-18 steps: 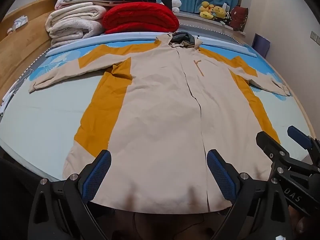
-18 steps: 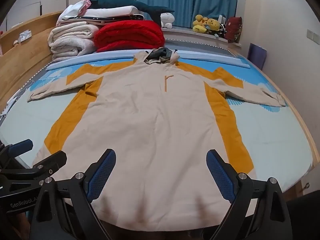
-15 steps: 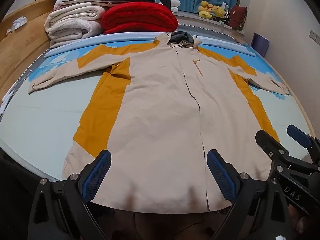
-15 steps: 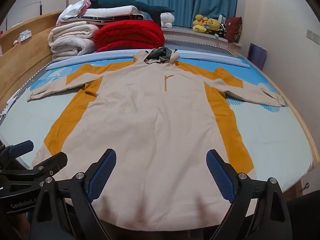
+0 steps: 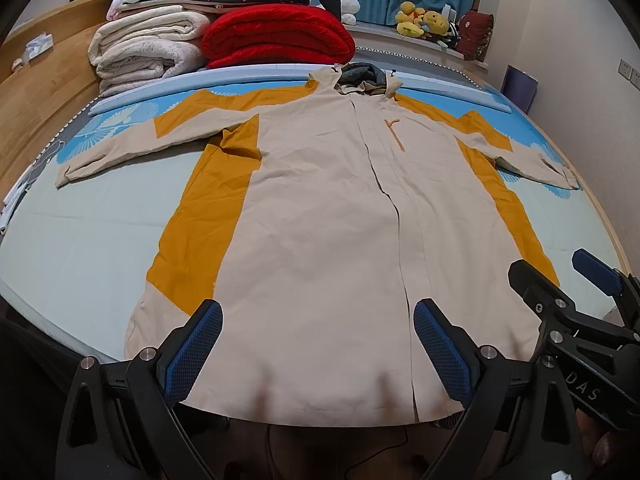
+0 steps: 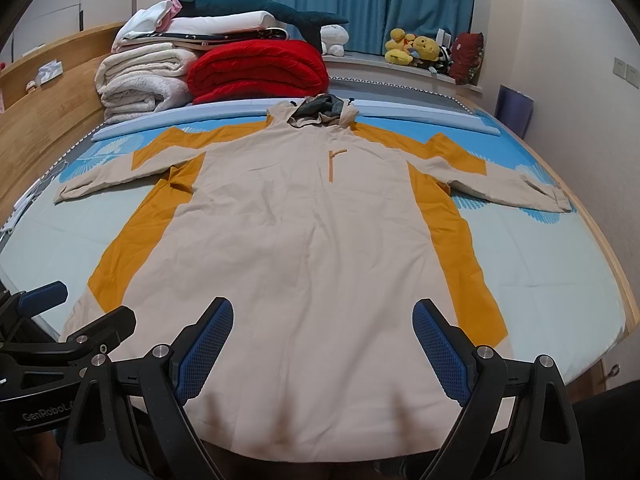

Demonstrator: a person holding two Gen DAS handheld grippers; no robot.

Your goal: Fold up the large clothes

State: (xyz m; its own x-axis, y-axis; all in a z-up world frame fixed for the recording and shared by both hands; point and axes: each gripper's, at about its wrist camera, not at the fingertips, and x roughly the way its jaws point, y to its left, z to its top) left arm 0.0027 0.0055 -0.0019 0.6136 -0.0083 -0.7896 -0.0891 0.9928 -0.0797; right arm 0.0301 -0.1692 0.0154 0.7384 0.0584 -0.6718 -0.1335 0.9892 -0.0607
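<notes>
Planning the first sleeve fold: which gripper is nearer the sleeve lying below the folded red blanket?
Left. The left gripper hangs over the hem on that sleeve's side; the right gripper is further away.

Even indoor light, curved fisheye edges

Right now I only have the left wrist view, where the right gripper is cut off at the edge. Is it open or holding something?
Observer: The right gripper is open and holds nothing; the jacket shows between its fingers, ungripped.
Operator: The jacket's near corner behind that gripper: flat or folded?
Observer: That hem corner lies flat on the bed, with its orange panel spread out.
</notes>
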